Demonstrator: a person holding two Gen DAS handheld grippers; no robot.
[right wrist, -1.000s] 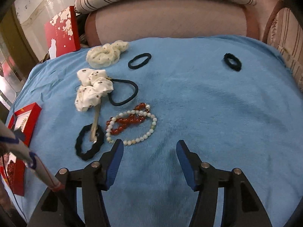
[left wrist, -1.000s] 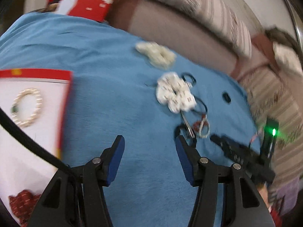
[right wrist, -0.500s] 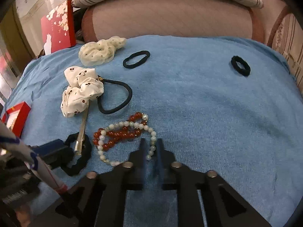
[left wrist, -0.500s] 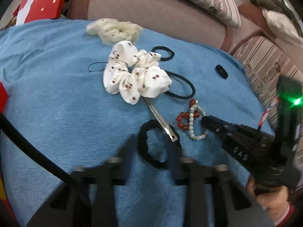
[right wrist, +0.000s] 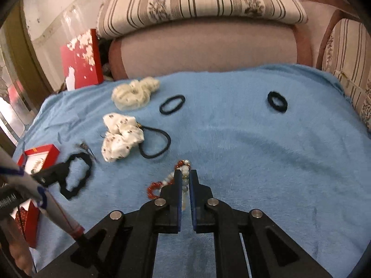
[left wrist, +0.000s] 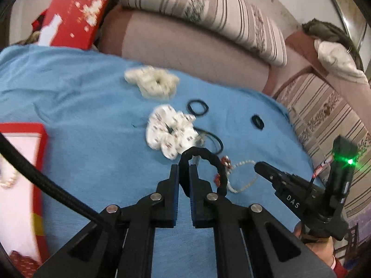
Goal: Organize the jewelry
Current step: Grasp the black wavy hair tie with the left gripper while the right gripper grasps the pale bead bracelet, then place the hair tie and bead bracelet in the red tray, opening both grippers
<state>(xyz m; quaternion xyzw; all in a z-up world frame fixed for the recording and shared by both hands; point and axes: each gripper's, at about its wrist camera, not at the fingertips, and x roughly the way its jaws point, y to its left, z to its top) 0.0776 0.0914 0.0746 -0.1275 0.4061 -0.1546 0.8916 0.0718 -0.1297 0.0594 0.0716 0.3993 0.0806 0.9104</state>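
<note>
Grippers both clamped: left gripper [left wrist: 184, 169] pinches the scrunchie [left wrist: 209, 162], right gripper [right wrist: 184, 176] the beads [right wrist: 184, 180].
Tangled red bracelet [right wrist: 154, 186] may snag and drop.

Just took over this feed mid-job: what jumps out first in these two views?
Both grippers are shut on something: the left gripper pinches a black scrunchie, the right gripper a pearl bracelet tangled with red beads. Behind them, two white scrunchies and black hair ties lie scattered on the blue blanket.
</note>
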